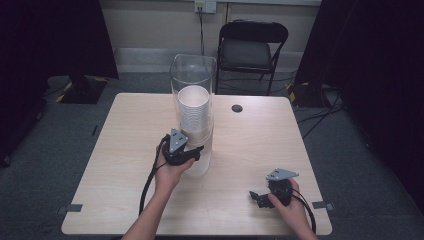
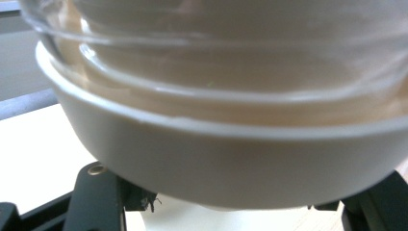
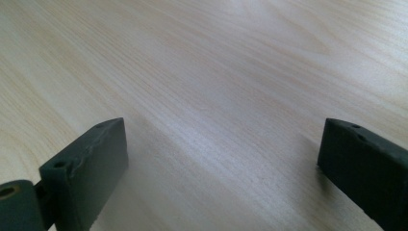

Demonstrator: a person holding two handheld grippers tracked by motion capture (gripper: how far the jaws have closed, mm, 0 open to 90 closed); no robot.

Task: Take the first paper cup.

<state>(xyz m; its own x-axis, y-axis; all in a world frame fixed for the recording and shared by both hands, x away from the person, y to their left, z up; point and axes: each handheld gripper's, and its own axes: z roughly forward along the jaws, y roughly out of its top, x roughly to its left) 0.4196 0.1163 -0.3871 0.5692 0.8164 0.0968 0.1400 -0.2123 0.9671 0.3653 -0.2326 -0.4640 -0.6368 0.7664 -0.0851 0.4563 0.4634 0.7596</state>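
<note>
The left gripper (image 1: pixel 196 151) clasped the upright glass tube (image 1: pixel 193 85) at its base mid-desk; the right gripper (image 1: pixel 256 196) rested open near the desk's front-right corner.

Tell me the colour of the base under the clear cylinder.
Off-white, a cream plastic base; the left gripper view shows it best, under the clear cylinder.

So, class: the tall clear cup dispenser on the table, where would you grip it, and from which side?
Grip the dispenser low, at its white base, coming in level from the person's side. It stands upright and tall, so a low hold is less likely to tip it, and the round base fits between two jaws. The left gripper already sits there, jaws either side. The right gripper rests open over bare table.
</note>
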